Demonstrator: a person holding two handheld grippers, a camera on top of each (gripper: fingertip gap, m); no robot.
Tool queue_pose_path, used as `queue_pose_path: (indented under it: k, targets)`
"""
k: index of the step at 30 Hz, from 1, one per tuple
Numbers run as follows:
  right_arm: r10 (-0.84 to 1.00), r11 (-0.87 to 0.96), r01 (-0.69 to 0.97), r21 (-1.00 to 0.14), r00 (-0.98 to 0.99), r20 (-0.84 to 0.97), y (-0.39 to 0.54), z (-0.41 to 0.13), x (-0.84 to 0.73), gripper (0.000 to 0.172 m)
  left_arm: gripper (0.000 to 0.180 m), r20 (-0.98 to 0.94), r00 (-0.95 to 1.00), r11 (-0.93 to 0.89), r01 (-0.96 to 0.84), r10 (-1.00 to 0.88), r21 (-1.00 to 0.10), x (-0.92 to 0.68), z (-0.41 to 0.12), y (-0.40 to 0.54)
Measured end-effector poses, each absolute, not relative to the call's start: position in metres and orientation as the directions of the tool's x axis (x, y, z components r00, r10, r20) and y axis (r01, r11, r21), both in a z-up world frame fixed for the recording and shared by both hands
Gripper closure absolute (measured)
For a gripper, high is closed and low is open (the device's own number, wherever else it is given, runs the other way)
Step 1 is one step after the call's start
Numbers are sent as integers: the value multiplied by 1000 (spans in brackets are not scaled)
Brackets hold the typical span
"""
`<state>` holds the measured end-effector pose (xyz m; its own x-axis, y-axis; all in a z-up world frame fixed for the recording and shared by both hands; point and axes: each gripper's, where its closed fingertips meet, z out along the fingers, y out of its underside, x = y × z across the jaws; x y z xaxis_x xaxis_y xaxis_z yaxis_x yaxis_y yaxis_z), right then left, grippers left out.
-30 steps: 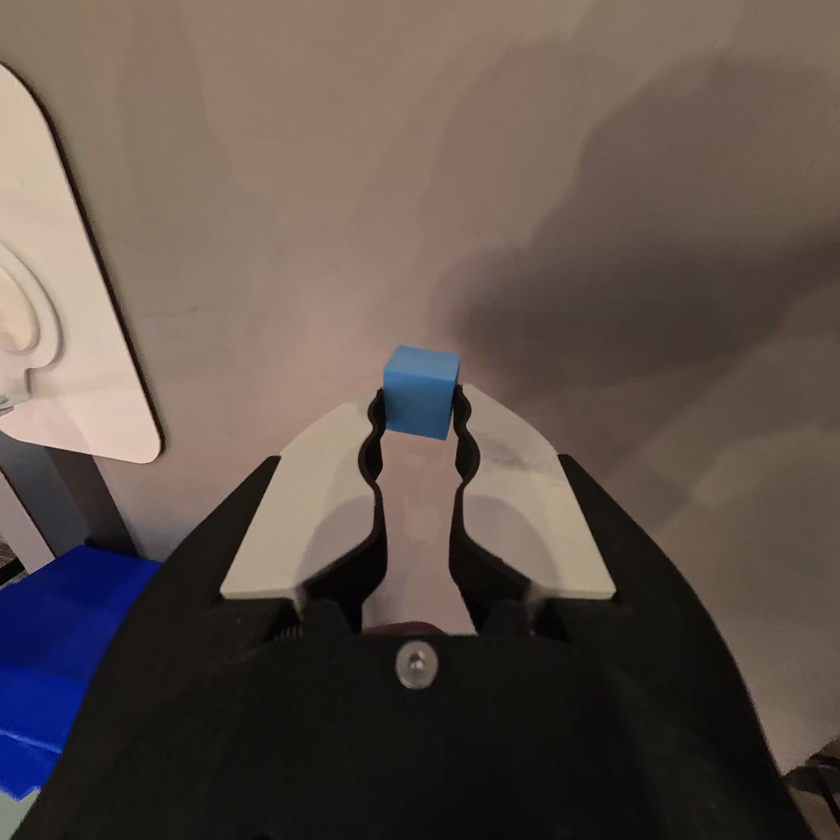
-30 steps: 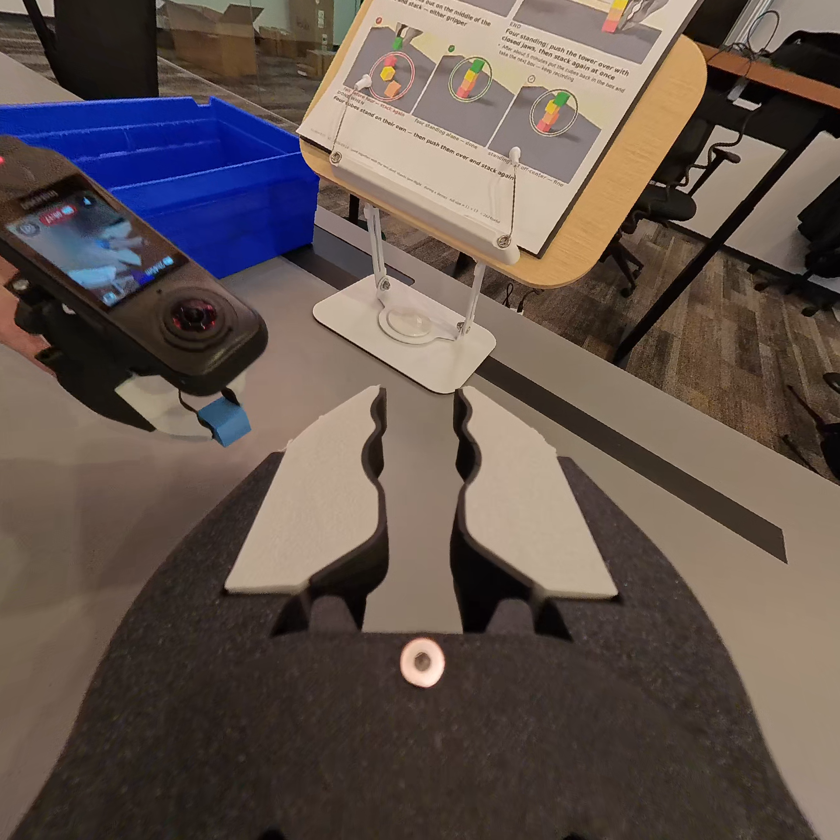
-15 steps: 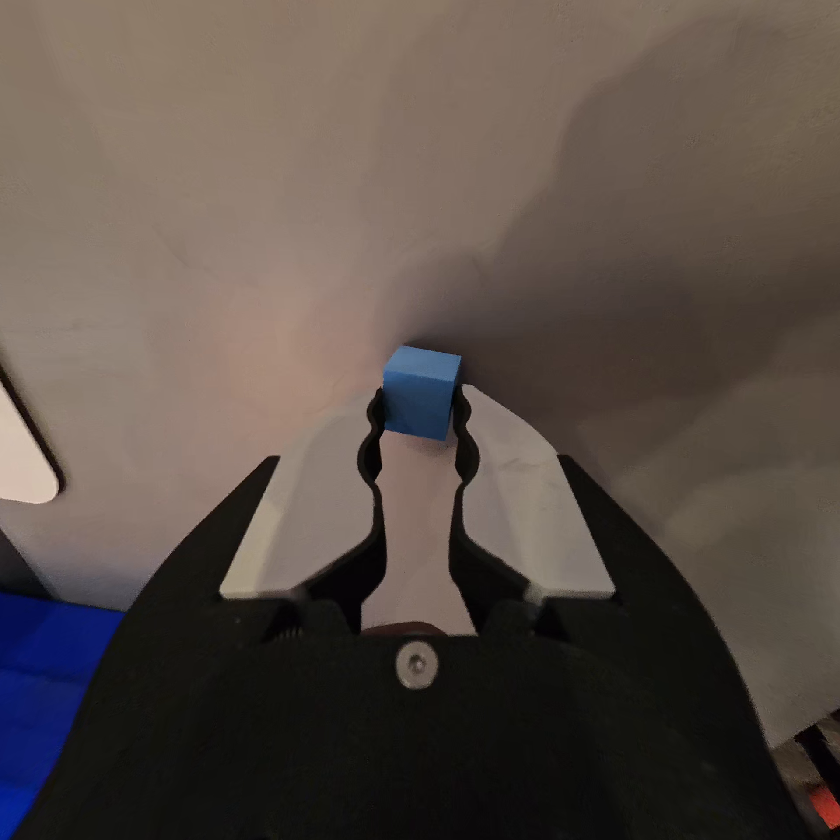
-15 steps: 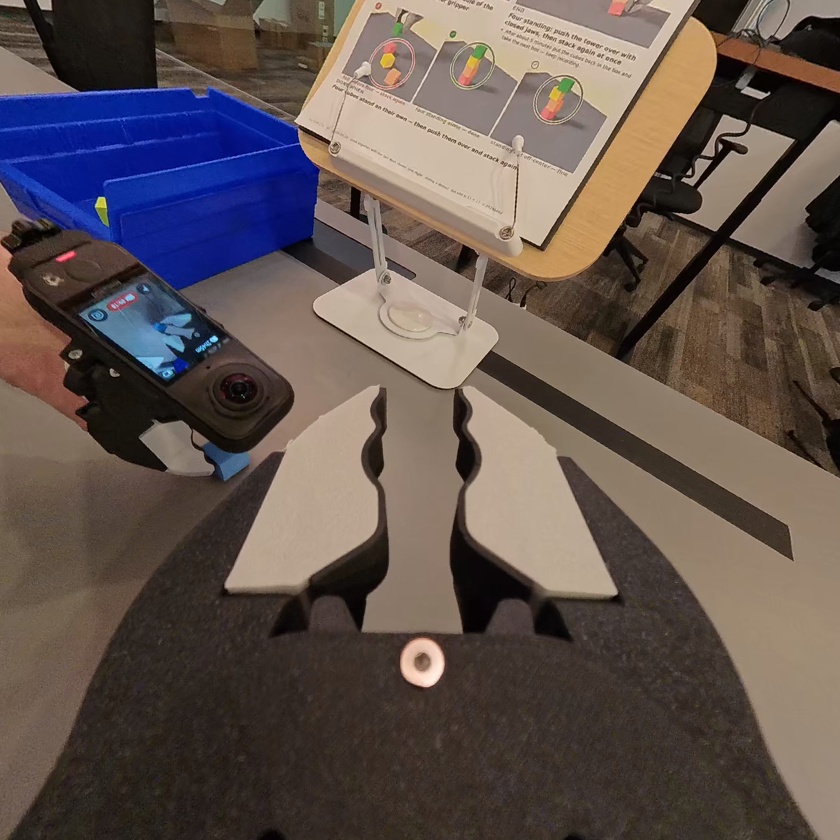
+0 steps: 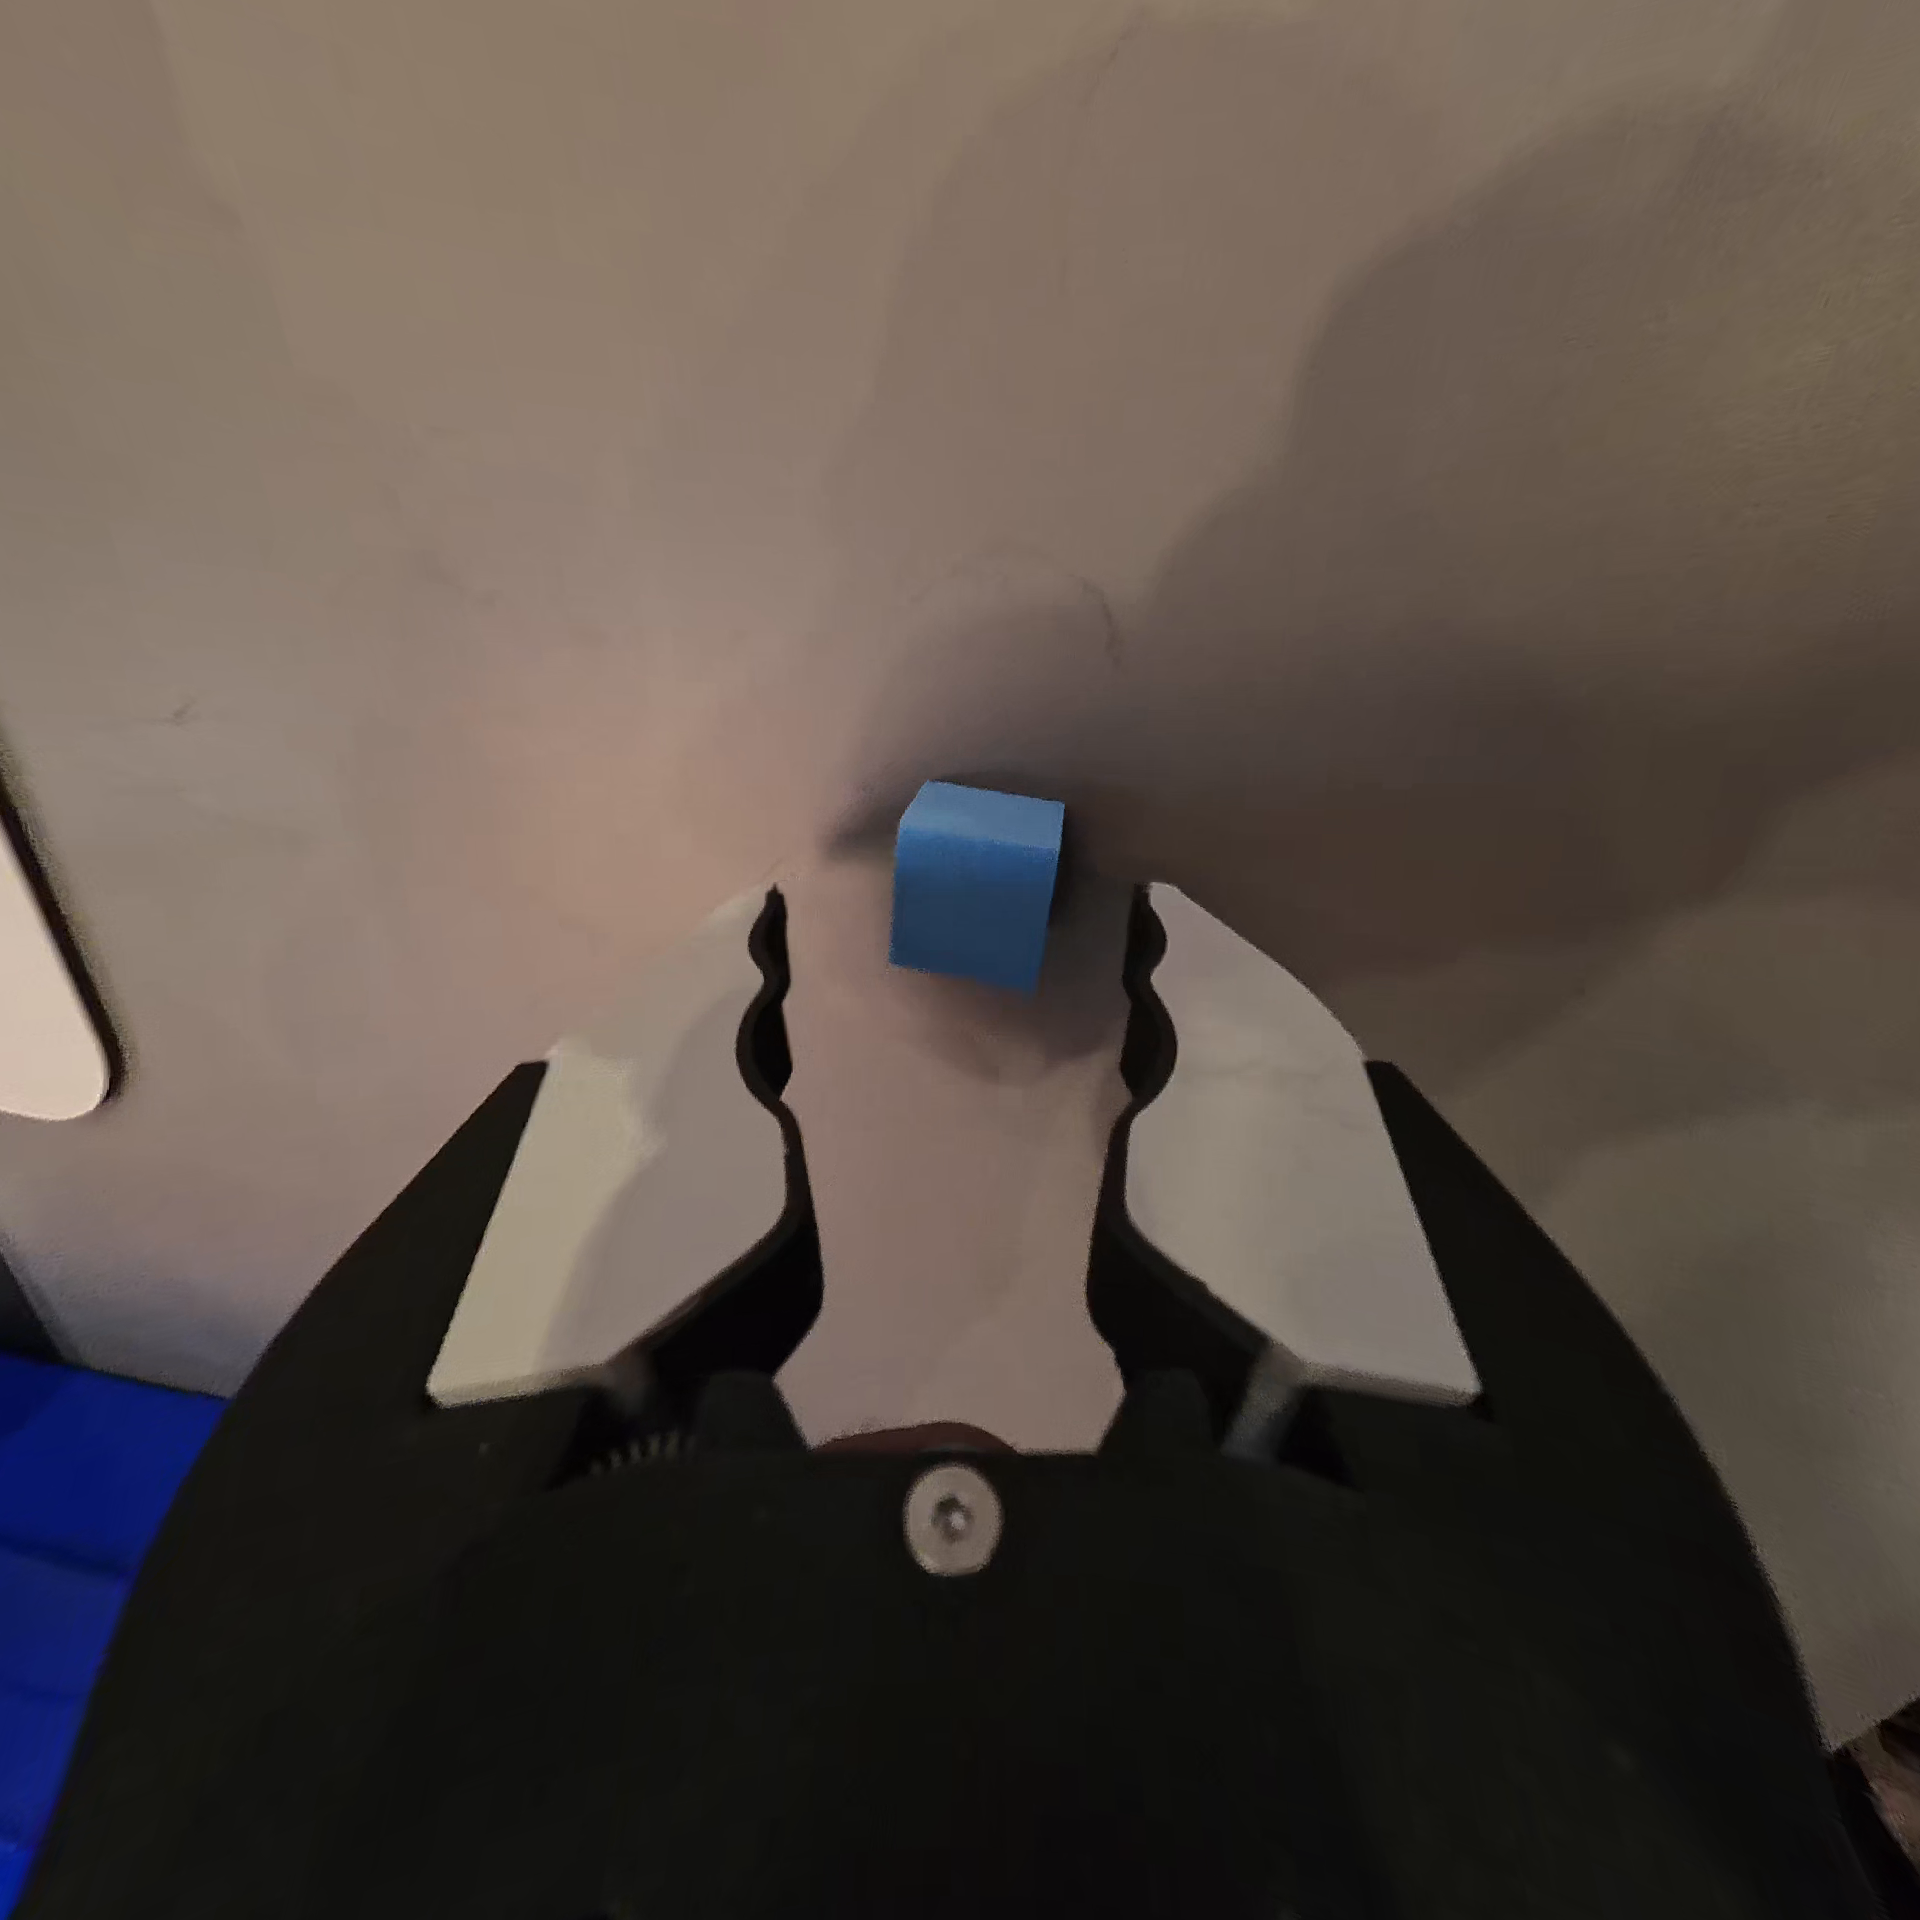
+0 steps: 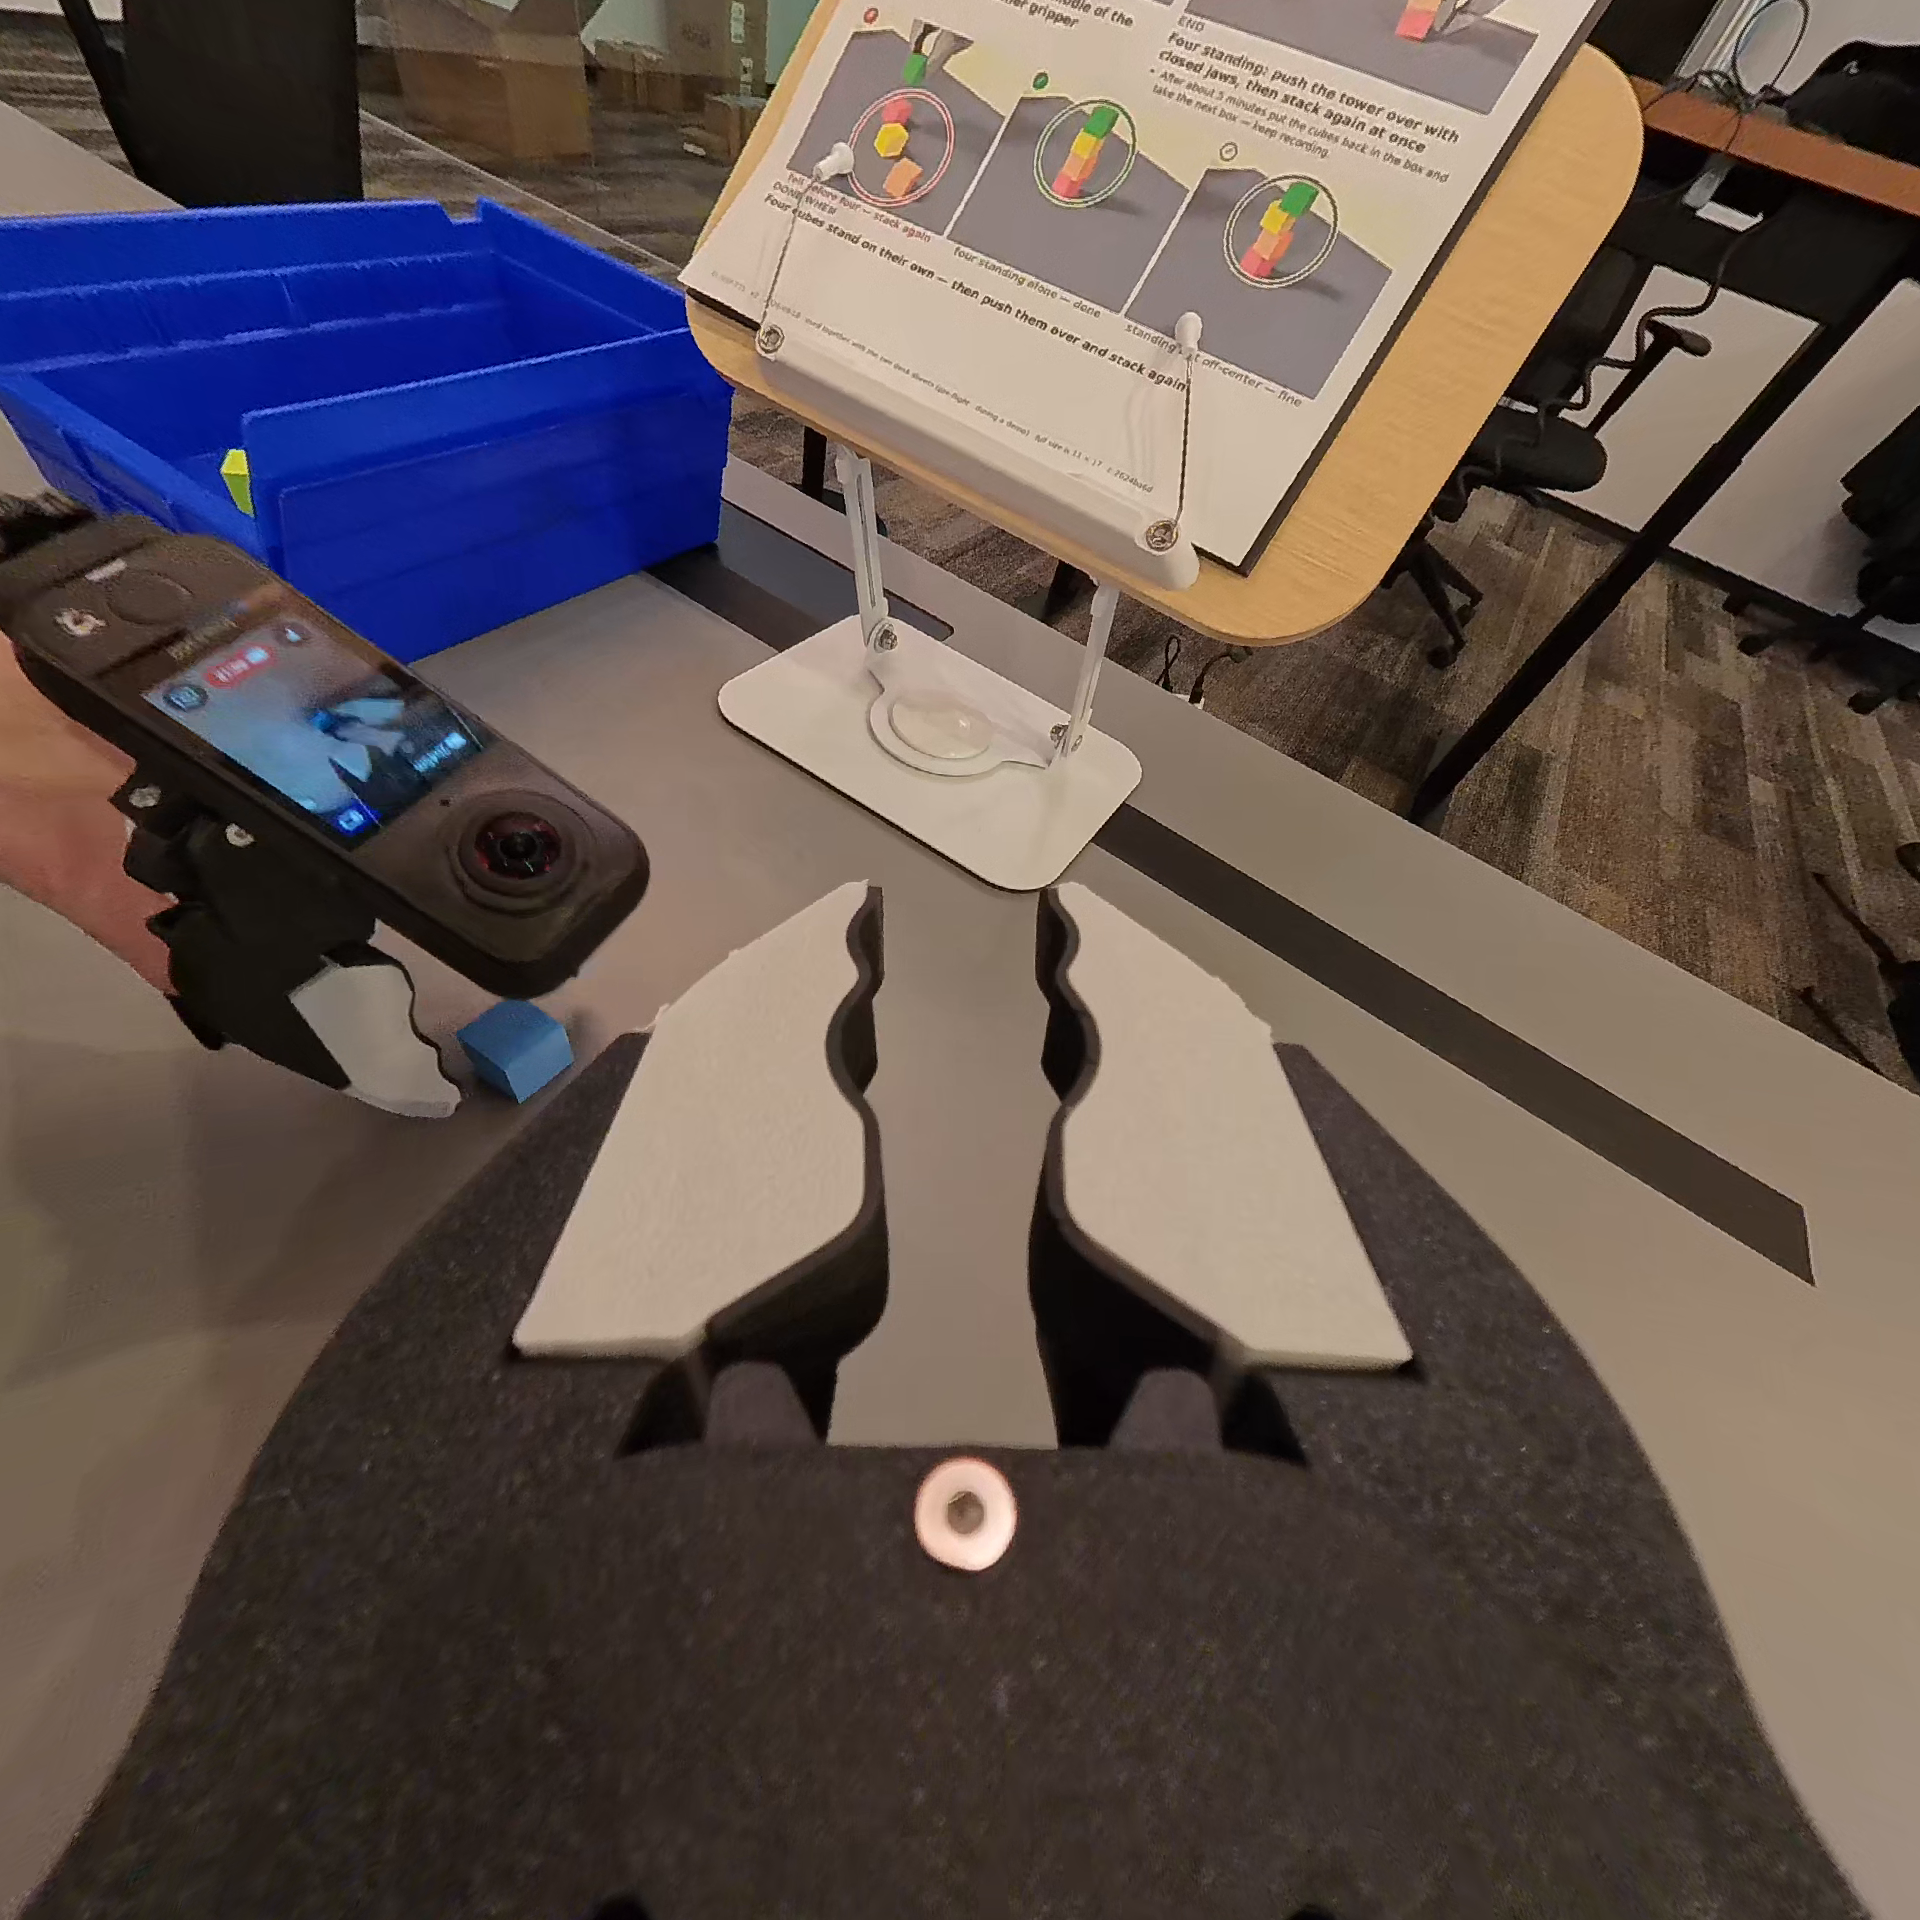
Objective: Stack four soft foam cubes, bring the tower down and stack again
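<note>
Placement of the first cube looks like the step in hand. The blue cube [image 5: 975, 902] sits on the grey table [image 5: 520, 520], between the fingertips of the left gripper [image 5: 958, 914], whose jaws stand wide with a clear gap on either side of the foam, so nothing is held. From the right wrist view the same cube [image 6: 516, 1046] rests flat on the table just beside the left gripper's pale finger [image 6: 374, 1039], a little left of the right gripper's body.

The right gripper [image 6: 958, 914] hovers above the table with its jaws narrow and nothing between them; only bare table shows in the gap.

No tower stands yet, and no other cube is on the table in either view. A small yellow-green piece [image 6: 237, 480] shows in the blue bin [image 6: 436, 416] at the far left (probably another cube, though too little of it shows to be sure).

Judging from this, the next move calls for backing the left gripper straight off without nudging the blue cube, then fetching a second cube and lowering it squarely on top. Soft foam gives under pressure, so a light, centred pinch would suit it.
</note>
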<state>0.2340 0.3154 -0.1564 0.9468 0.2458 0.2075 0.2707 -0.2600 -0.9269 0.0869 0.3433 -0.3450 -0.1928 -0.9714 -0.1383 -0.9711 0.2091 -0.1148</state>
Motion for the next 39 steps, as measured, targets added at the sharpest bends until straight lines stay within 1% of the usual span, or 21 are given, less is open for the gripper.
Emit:
queue_pose_path:
  k: [4,7,10,13,15,18,20,21,26,33,39]
  targets:
    - [245,-260,270,-927,947,207,315,-156,234,144,118,-171,-143,176,-964,-975,-198,80,-320,348]
    - [242,-261,268,-927,948,205,315,-157,236,144,118,-258,-74,148,-949,-963,-278,63,-283,365]
    - [242,-263,262,-929,950,199,315,-157,236,144,116,-366,26,106,-936,-930,-336,32,-236,393]
    - [248,-266,263,-927,948,198,316,-159,234,144,121,-424,131,48,-921,-896,-387,-7,-195,427]
    - [252,-268,267,-926,947,200,317,-160,231,144,123,-467,183,32,-910,-865,-414,-32,-172,453]
    - [255,-270,272,-924,945,203,317,-161,229,144,119,-506,236,31,-886,-830,-463,-60,-153,494]
    - [260,-272,266,-925,946,196,318,-162,227,144,116,-510,227,31,-893,-830,-449,-74,-158,517]
    - [263,-274,266,-924,945,194,318,-163,226,144,116,-501,224,12,-905,-836,-425,-82,-166,527]
    - [264,-288,271,-918,944,196,320,-169,226,144,114,-453,159,-40,-964,-877,-263,-108,-223,560]
    - [258,-294,271,-916,946,197,321,-171,229,144,114,-340,180,-111,-971,-923,-213,-114,-282,582]
    - [258,-300,270,-915,946,195,322,-174,231,144,121,-303,157,-132,-986,-940,-101,-121,-309,588]
